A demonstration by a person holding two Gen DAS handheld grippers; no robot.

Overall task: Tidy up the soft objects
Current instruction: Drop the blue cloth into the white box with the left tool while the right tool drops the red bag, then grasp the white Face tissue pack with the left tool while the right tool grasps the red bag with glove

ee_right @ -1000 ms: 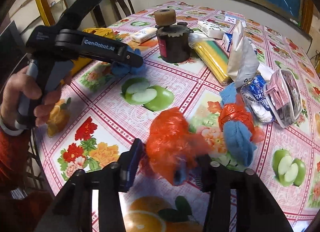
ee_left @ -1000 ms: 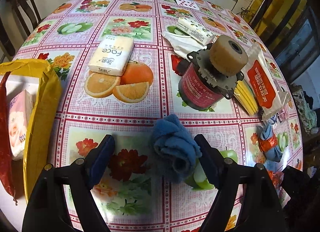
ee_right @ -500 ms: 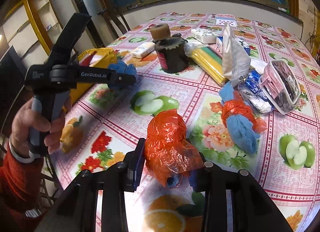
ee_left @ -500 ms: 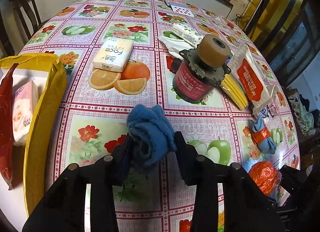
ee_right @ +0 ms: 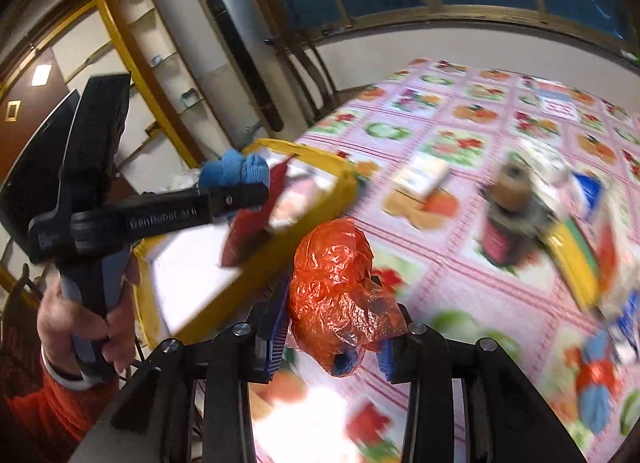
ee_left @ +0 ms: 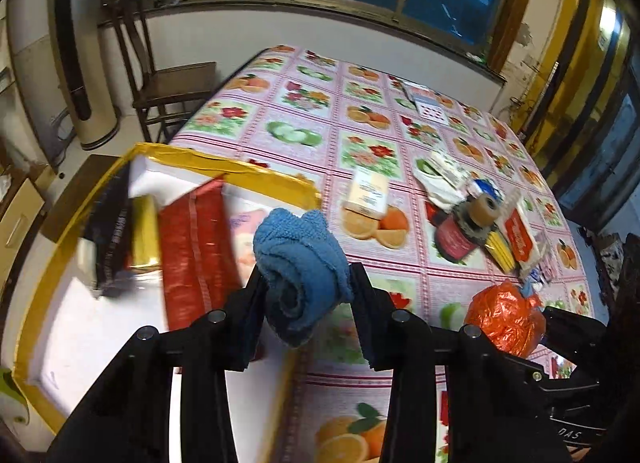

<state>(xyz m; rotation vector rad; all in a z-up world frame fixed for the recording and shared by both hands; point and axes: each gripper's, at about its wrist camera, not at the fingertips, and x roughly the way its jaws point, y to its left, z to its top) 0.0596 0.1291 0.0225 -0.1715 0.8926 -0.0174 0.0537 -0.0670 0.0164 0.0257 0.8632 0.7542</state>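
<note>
Towel (ee_left: 302, 275), rolled and blue, sits clamped in the left gripper (ee_left: 306, 303), held in the air above the near rim of the yellow-edged box (ee_left: 248, 171). In the right-wrist view the same towel shows past the tip of that gripper, over the box's corner. Red packets and a dark pouch already lie inside on the white floor of the box.

Right gripper (ee_right: 334, 337) is clenched on a crumpled orange bag (ee_right: 340, 287) with something blue poking out at its bottom end; it hangs over the worktop (ee_left: 360, 135) just beside the box's yellow wall.

Both loads look headed for the box, and that is where trouble could come. The two grippers are near each other, so converging on the same opening could make them knock together. The towel roll is loose; released at a tilt or too close to the rim, it may unroll and drape over the wall or slide back onto the worktop. The orange bag is slick and only pinched at its middle, so it could slip out early. Heavy motion blur suggests fast travel, which worsens each risk.
</note>
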